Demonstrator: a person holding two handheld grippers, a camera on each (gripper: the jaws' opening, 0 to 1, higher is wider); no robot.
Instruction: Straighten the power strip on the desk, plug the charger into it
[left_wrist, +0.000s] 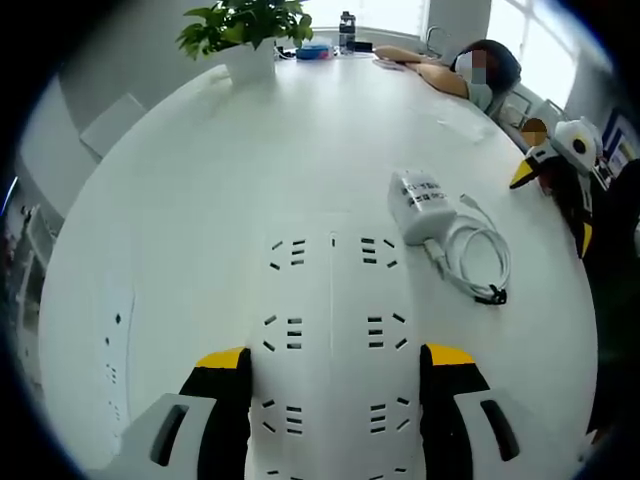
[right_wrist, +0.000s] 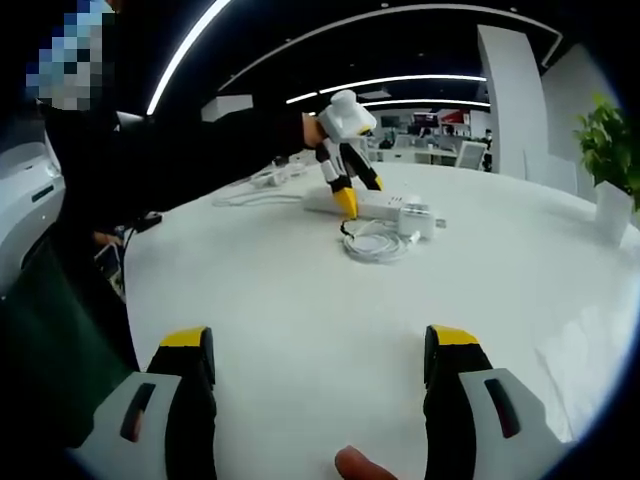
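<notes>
White desk (left_wrist: 200, 180), round-edged. Power strip (left_wrist: 332, 340) flat on desk at 6 o'clock in left gripper view, between the yellow-tipped jaws of left gripper (left_wrist: 336, 362); jaws wide apart, flanking strip sides, contact probably made but not resolvable. Charger (left_wrist: 420, 205) with coiled cable (left_wrist: 480, 262) at 1 o'clock of strip, just beside it. Potted plant (left_wrist: 245, 35) at 11 o'clock, far edge. Right gripper (right_wrist: 318, 362) low over bare desk, jaws wide, holding nothing.
</notes>
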